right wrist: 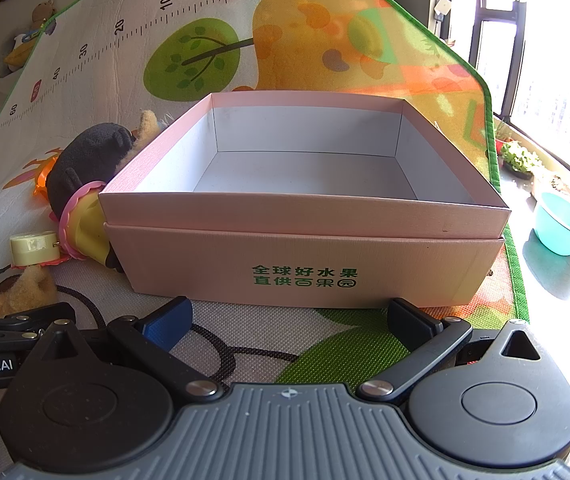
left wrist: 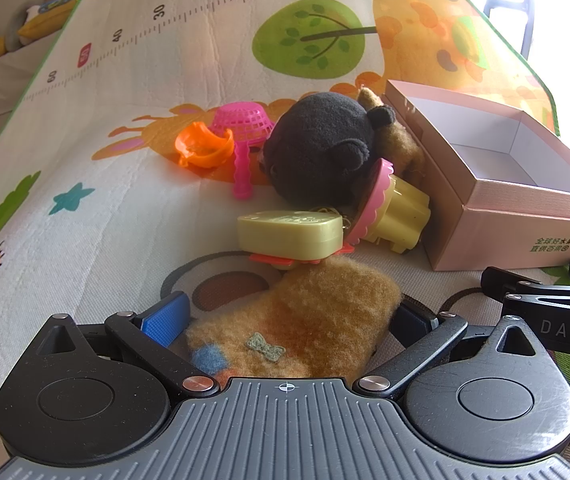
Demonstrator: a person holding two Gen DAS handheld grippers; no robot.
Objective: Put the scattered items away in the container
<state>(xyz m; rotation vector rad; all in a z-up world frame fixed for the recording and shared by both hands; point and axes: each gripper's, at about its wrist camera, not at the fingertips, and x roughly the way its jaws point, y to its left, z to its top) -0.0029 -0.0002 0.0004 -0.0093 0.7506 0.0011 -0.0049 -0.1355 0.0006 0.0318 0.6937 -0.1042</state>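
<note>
One printed play mat on the floor, window at right. Pink box empty; toys heaped against its left wall. Left gripper straddles tan plush, contact unclear; right gripper agape, empty.

The tan plush hides the left gripper's grip; the pink box runs off-frame, perhaps covering the yellow cup's base.

Play mat carries toys beside pink box.
</note>
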